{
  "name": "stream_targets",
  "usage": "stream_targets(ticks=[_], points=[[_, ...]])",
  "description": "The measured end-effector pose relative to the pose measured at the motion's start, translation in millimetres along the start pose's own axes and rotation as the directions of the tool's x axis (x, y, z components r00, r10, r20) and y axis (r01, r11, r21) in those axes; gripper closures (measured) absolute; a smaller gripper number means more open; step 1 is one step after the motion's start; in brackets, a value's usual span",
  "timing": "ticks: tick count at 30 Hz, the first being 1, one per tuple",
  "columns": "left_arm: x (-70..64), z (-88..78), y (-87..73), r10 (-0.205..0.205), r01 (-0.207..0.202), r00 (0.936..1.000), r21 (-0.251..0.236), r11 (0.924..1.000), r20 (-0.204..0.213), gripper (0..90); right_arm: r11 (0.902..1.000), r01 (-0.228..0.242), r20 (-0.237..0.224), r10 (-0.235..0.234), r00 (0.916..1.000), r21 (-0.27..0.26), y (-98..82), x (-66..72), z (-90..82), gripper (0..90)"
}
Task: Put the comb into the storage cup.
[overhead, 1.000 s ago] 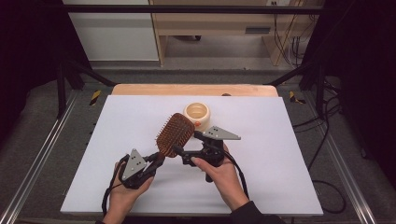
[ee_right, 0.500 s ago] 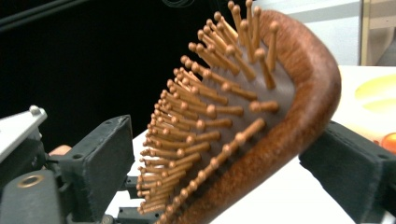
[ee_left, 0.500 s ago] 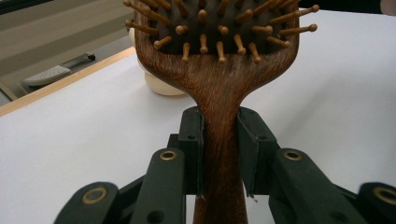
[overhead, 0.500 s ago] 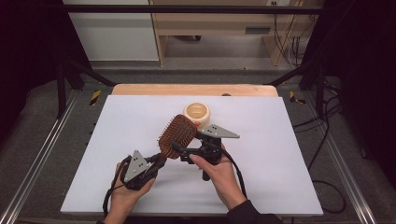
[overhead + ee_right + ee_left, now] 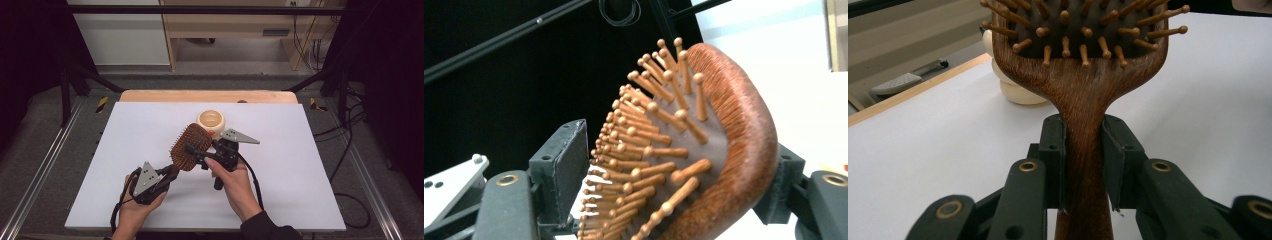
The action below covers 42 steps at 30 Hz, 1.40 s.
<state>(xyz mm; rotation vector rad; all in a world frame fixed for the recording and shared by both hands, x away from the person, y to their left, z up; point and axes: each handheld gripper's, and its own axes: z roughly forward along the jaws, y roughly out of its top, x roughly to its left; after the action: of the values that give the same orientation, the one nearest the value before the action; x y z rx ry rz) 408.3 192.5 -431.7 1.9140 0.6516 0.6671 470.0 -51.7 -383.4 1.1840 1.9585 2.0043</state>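
Observation:
A wooden paddle hairbrush (image 5: 190, 142) is held above the white table, bristles facing right and up. My left gripper (image 5: 169, 173) is shut on its handle (image 5: 1083, 165), a pad on each side of the neck. My right gripper (image 5: 196, 156) comes in from the right and straddles the brush head (image 5: 734, 125). Its jaws have just been closing: one pad meets the bristle tips (image 5: 596, 150), the other sits against the wooden back. A hand holds each gripper.
A cream round bowl-like object (image 5: 211, 120) stands just behind the brush, also in the left gripper view (image 5: 1015, 92). The white table top (image 5: 300, 160) has a wooden strip (image 5: 200, 96) along its far edge, with dark frame bars on both sides.
The right gripper's jaws have come together around the brush head. The brush and the left gripper have stayed put.

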Motion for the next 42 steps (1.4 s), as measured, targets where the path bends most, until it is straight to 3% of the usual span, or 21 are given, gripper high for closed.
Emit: stream_targets(ticks=[17, 30, 36, 39, 42], points=[[4.2, 0.6, -2.5, -0.044, 0.044, 0.9990, -0.006, 0.9990, 0.011, 72.7, 0.9959, -0.088, -0.072, 0.087, 0.9936, -0.019, 1.9, 0.4, 2.6, 48.3], [5.7, 2.8, -4.6, -0.078, 0.078, 0.9968, -0.009, 0.9969, 0.017, 72.5, 0.9954, -0.096, -0.053, 0.095, 0.9941, -0.006, 6.3, 7.0, 6.2, 53.1], [5.7, 4.4, -5.0, -0.112, 0.113, 0.9935, -0.020, 0.9934, 0.019, 71.9, 0.9946, -0.104, -0.040, 0.104, 0.9938, -0.005, 8.0, 8.4, 7.4, 53.5], [7.0, 5.4, -6.7, -0.145, 0.145, 0.9894, -0.031, 0.9889, 0.008, 63.6, 0.9955, -0.094, -0.034, 0.094, 0.9950, -0.011, 10.0, 7.9, 7.0, 53.5], [8.1, 4.4, -7.3, -0.152, 0.152, 0.9884, -0.047, 0.9873, 0.006, 55.4, 0.9945, -0.100, -0.029, 0.099, 0.9947, -0.030, 14.5, 4.2, 4.3, 53.5]])
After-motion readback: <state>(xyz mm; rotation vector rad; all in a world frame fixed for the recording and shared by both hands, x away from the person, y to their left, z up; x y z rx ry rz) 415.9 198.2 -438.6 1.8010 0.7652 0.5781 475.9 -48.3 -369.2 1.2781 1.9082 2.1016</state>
